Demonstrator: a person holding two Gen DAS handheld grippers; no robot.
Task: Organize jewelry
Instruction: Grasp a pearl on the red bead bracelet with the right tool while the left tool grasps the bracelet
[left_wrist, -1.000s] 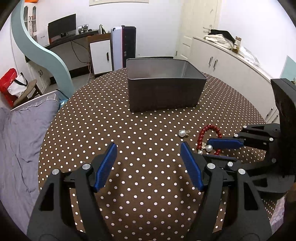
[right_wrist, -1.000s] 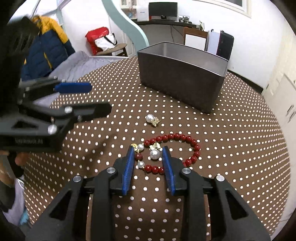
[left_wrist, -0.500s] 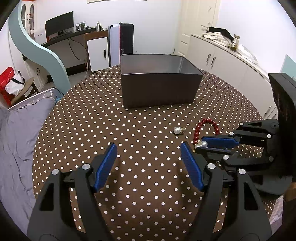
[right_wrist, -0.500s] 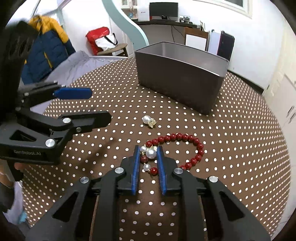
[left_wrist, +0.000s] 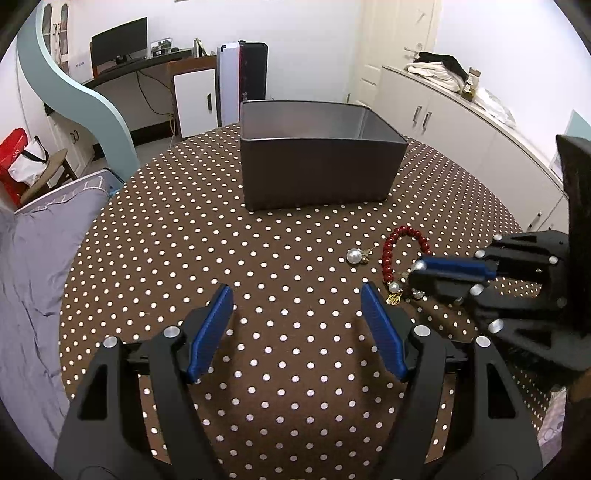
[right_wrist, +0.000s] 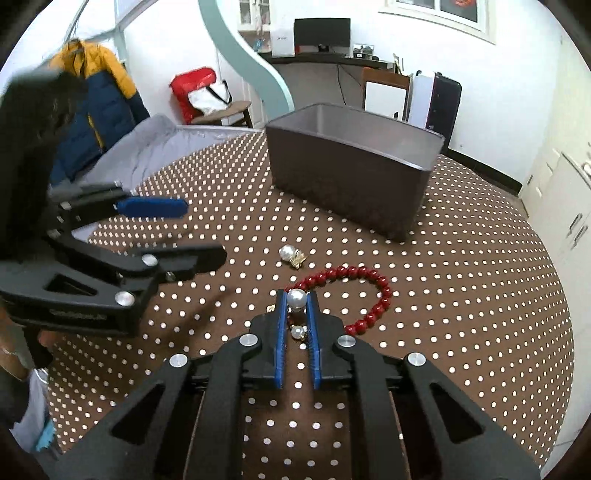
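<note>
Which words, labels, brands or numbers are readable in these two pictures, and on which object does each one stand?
Raised lettering on the side of the left gripper, seen from the right wrist: blurred, cannot be read.
Small dark label on a white box beside the monitor on the far desk: too small to read.
Grey box, red bead bracelet, pearl earring: no text visible.
Nothing else carries readable text.

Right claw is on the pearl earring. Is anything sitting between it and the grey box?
Nothing blocks a lifted carry. The right claw, closing on the pearl earring, has only the red bead bracelet and a second pearl earring lying flat on the cloth before the grey box.
</note>
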